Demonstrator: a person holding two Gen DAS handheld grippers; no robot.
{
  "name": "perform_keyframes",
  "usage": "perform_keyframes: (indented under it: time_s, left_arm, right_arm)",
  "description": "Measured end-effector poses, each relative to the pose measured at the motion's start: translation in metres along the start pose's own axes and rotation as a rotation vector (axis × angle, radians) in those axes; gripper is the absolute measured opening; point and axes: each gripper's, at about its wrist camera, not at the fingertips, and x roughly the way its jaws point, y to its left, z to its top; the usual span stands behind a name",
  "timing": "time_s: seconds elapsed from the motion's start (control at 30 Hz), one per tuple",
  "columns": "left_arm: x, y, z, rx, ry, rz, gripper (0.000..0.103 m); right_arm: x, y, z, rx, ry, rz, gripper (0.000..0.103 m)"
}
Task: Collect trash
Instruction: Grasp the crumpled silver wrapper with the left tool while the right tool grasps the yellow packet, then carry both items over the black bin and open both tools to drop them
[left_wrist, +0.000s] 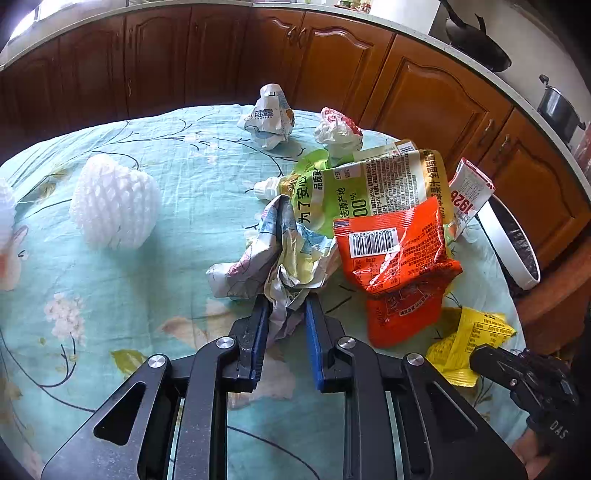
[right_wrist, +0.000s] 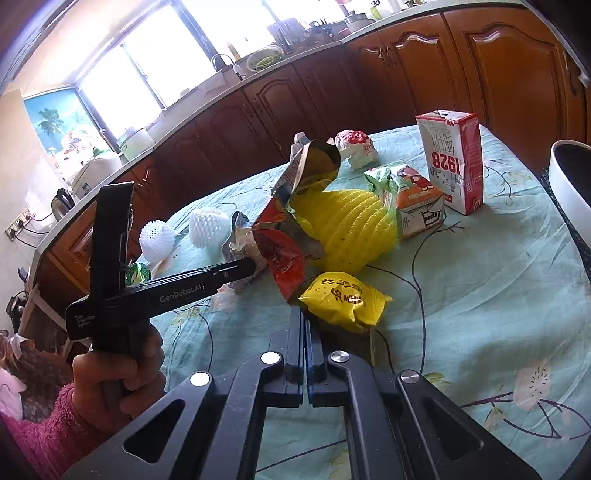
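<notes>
Pinching crumpled wrapper (left_wrist: 284, 266), left gripper (left_wrist: 284, 306).

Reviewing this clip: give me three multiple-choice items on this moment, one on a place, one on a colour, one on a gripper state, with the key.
1. Where does the red-and-white 1928 carton stand?
A. beside the white bin
B. on the counter
C. inside the bin

2. What colour is the barcoded snack packet?
A. blue
B. orange-red
C. white

3. How are the left gripper's jaws?
A. wide open, empty
B. closed on crumpled paper
C. out of view

Key: 1 A, it stands upright on the tablecloth near the bin. 2 B, its foil is orange-red. 3 B, paper sits pinched between the blue pads.
</notes>
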Motion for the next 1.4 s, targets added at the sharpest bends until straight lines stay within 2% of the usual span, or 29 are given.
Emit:
perform_keyframes:
  time_s: [0.33, 0.6, 0.97, 1.4]
  left_arm:
    - [-0.062, -0.01, -0.008, -0.021, -0.108, -0.04, 0.017]
    - [-0.089, -0.058, 0.005, 0.055, -0.158, -0.14, 0.017]
    - [-0.066, -0.137, 0.006, 0.169, -0.097, -0.246, 0.017]
    - [-0.032, -0.205, 0.006, 0.272, -0.024, -0.303, 0.017]
  right_arm:
    - [-0.038, -0.004, 0.0, -0.023, -0.055, 0.01, 0.0]
    - [-0.076, -0.043, 0.006, 0.055, -0.126, -0.049, 0.0]
    - [-0.119, -0.096, 0.004, 0.147, -0.195, -0.131, 0.0]
    - [-0.154, -0.141, 0.011, 0.21, -0.257, -0.208, 0.0]
